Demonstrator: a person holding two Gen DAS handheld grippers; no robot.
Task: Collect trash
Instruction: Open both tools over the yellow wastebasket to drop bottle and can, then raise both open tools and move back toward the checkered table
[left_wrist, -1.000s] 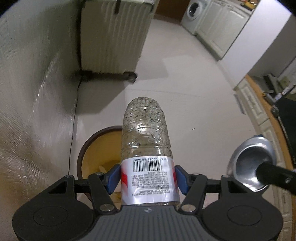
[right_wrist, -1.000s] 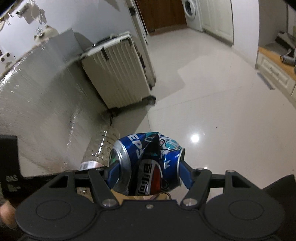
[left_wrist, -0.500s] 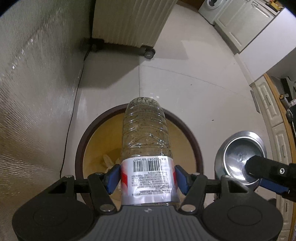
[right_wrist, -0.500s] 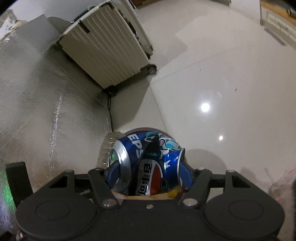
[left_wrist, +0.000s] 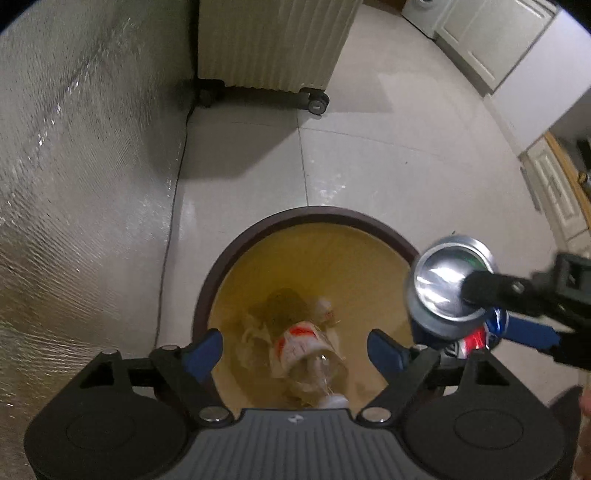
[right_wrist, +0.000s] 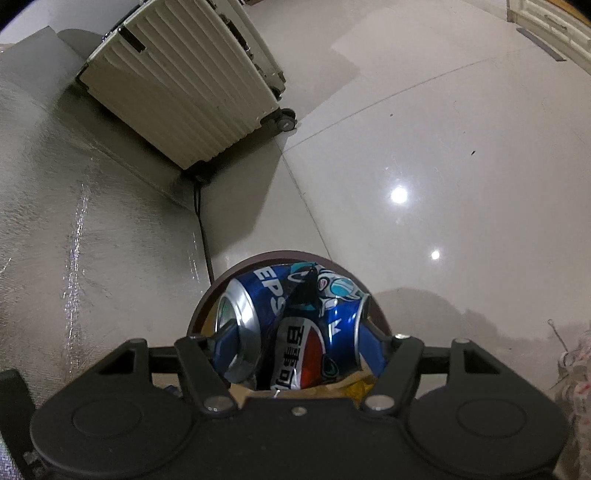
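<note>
A round bin with a dark brown rim (left_wrist: 295, 218) and yellow inside stands on the floor below me. A clear plastic bottle (left_wrist: 306, 347) with a red and white label lies tilted in it among crumpled paper. My left gripper (left_wrist: 293, 341) hangs over the bin, its jaws opening and nothing between them. A crushed blue Pepsi can (right_wrist: 295, 325) sits sideways in my right gripper (right_wrist: 295, 343), whose jaws are starting to open while the pads still touch the can's ends. In the left wrist view the can (left_wrist: 443, 288) hovers over the bin's right rim.
A cream ribbed suitcase (left_wrist: 273, 40) on wheels stands beyond the bin against a silvery quilted wall (left_wrist: 74, 184). A black cable (left_wrist: 173, 221) runs along the wall's foot. White cabinets (left_wrist: 554, 192) line the right. Crumpled litter (right_wrist: 576, 354) lies on the floor at right.
The left gripper sank over the bin and opened; the bottle dropped out into the bin. The right gripper came down with the can until it hung over the bin's rim.
</note>
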